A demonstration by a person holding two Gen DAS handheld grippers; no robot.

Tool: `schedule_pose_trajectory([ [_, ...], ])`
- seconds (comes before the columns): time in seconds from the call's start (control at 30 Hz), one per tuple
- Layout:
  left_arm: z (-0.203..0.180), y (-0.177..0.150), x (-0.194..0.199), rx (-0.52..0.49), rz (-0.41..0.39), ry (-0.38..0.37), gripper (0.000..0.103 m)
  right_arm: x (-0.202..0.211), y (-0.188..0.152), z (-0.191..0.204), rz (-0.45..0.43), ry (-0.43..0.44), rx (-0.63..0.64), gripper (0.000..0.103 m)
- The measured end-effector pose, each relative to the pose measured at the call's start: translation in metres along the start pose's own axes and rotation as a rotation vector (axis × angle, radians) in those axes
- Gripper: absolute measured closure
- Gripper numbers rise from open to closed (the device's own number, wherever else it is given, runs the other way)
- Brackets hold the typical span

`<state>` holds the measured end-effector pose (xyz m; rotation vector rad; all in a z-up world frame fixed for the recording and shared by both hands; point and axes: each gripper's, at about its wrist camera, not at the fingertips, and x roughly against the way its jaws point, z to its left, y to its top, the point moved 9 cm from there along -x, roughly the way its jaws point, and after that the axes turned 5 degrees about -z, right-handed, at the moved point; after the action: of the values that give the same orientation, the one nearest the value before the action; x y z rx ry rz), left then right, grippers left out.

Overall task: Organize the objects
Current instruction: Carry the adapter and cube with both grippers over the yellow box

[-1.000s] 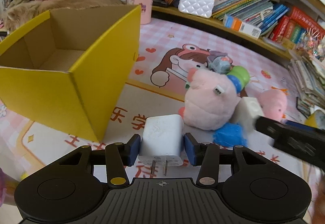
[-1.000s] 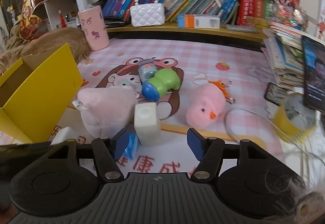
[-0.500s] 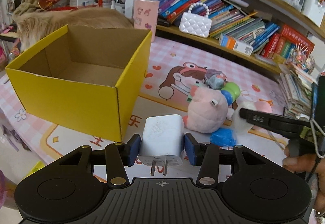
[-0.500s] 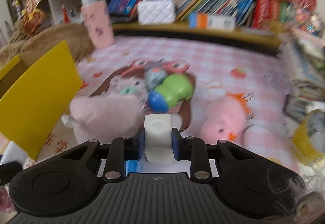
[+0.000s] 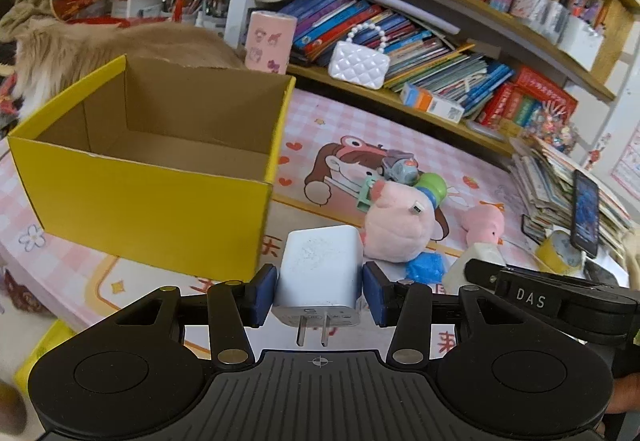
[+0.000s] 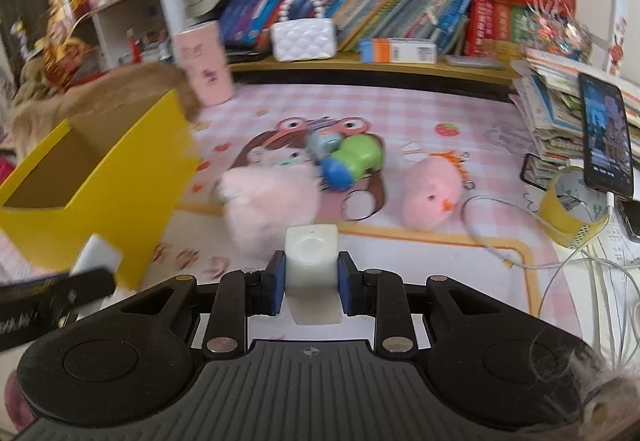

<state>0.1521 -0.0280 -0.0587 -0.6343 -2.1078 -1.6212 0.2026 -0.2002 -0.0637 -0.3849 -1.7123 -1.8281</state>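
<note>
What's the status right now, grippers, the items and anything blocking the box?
Left gripper shut on white charger. Right gripper shut on white cube. Yellow box open, looks empty. Nothing in the way.

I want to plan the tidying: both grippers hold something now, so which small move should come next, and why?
Probably carry the left gripper, shut on the white charger, over the open yellow box and release. The box looks empty and stands close on its left; the right gripper with its white block can follow.
</note>
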Motion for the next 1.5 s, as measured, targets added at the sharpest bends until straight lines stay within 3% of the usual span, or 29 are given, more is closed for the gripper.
schedule_pose_trajectory([
  [0.47,0.106,0.001,0.051,-0.039,0.009,-0.038,0.058,0.034,-0.038,0.132,-0.025,0.007,0.046,0.079],
  [0.8,0.172,0.011,0.083,-0.043,-0.041,0.001,0.058,0.031,-0.049,0.201,-0.015,0.043,0.029,0.079],
  [1.0,0.188,0.048,0.096,-0.024,-0.128,-0.016,0.058,0.037,-0.017,0.226,-0.111,0.072,0.024,0.079],
  [1.23,0.183,0.108,0.085,0.006,-0.237,-0.058,0.058,0.038,0.056,0.237,-0.266,0.074,0.055,0.079],
  [1.5,0.179,0.147,0.047,0.028,-0.266,-0.055,0.058,-0.002,0.104,0.237,-0.308,0.069,0.095,0.079],
])
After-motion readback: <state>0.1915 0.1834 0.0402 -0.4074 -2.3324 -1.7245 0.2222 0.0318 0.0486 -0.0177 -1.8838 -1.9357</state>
